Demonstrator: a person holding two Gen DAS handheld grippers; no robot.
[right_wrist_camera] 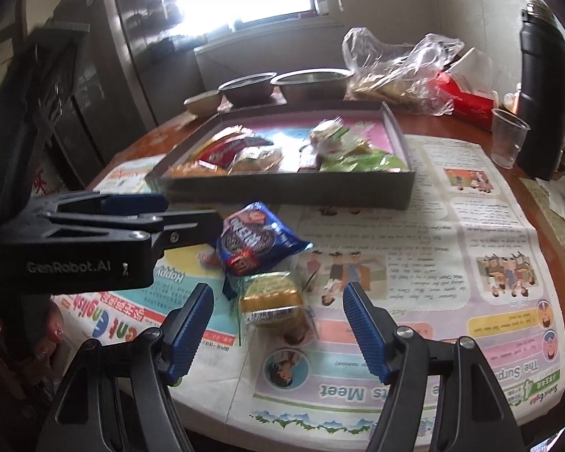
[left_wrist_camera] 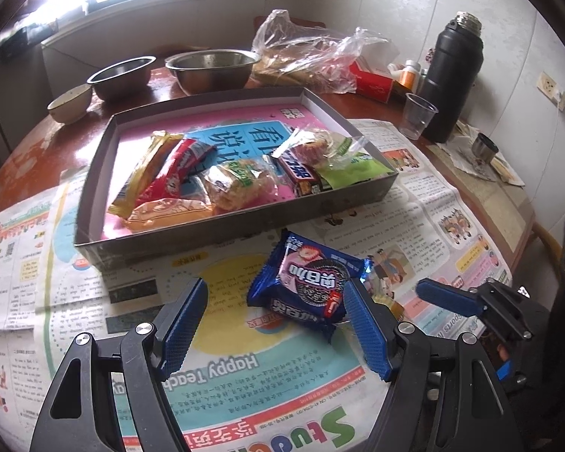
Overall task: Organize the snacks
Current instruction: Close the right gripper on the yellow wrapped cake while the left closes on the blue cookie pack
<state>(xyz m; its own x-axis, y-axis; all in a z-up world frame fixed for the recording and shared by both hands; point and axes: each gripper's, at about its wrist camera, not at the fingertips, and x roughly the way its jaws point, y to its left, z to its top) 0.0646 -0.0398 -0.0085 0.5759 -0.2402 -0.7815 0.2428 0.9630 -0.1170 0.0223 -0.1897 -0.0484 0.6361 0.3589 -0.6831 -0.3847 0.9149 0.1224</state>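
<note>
A blue cookie packet [left_wrist_camera: 305, 282] lies on the newspaper just in front of the grey box [left_wrist_camera: 245, 222], which holds several wrapped snacks. My left gripper [left_wrist_camera: 278, 324] is open, its fingers on either side of the packet's near end. In the right wrist view the same packet [right_wrist_camera: 260, 241] lies by the left gripper [right_wrist_camera: 192, 218], and a clear-wrapped golden cake [right_wrist_camera: 275, 301] lies just in front of it. My right gripper [right_wrist_camera: 277, 324] is open around the cake's near side. The box [right_wrist_camera: 293, 184] stands behind.
Newspaper [left_wrist_camera: 245, 395] covers the round wooden table. Behind the box stand two metal bowls [left_wrist_camera: 211, 67], a small ceramic bowl [left_wrist_camera: 69, 103], a plastic bag [left_wrist_camera: 305, 52], a red carton [left_wrist_camera: 373, 83], a plastic cup [left_wrist_camera: 416, 115] and a black thermos [left_wrist_camera: 452, 75].
</note>
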